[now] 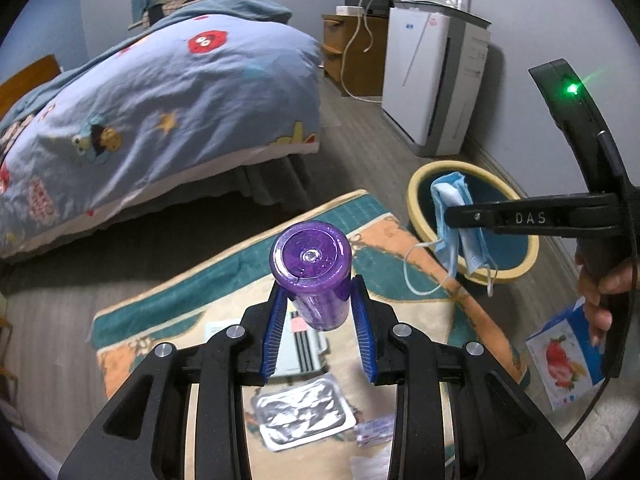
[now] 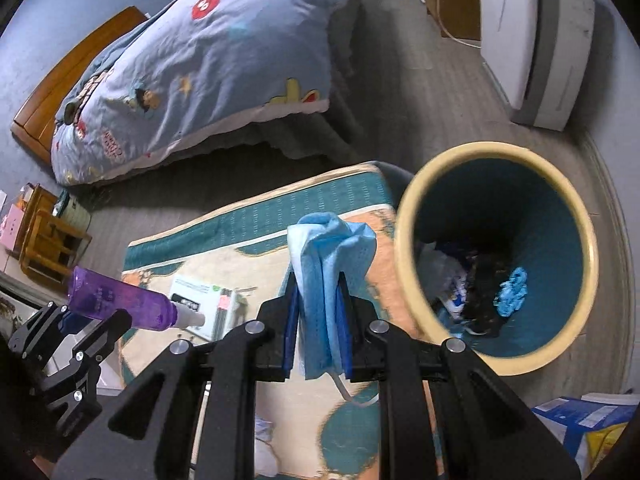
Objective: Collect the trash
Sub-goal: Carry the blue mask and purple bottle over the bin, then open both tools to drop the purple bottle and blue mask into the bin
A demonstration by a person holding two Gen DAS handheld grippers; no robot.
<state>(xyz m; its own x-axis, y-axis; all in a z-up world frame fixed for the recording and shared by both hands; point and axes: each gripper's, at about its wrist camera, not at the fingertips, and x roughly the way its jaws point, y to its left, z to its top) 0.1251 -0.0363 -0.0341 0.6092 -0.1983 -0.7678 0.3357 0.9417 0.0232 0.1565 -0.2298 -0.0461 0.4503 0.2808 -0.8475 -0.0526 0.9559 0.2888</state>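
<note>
From the left wrist view, the left tongs (image 1: 318, 300) were partly closed, their blue pads clamped on the sides of a purple bottle (image 1: 314, 276) whose base faced the lens, held up over the rug (image 1: 208, 276). Beyond it the right tongs (image 1: 452, 216) reached in from the right edge, a hand (image 1: 600, 292) on the handle, with a blue face mask (image 1: 456, 216) pinched at the tips and hanging just over the near rim of the waste bin (image 1: 416, 196). On the rug below lay more litter: a foil blister pack (image 1: 300, 412), a paper leaflet (image 1: 296, 344) and, off to the right on the floor, a small carton (image 1: 568, 364). I judged the step in hand to be the carry to the bin, with 2 items aloft and neither dropped yet.

From the right wrist view, the right tongs (image 2: 318, 308) were all but shut, gripping the folded mask (image 2: 328, 264) upright, an ear loop dangling beneath. They pointed steeply down, the bin's yellow rim (image 2: 404, 216) just to the right, rubbish already lying at its bottom. The left tongs (image 2: 76, 316) sat low at the left with the bottle (image 2: 120, 300) tilted, nozzle toward the rug. Next, as I read it, the mask had to travel rightward until it hung clear inside the rim, then be let go; the loose loop might snag on the pads
</note>
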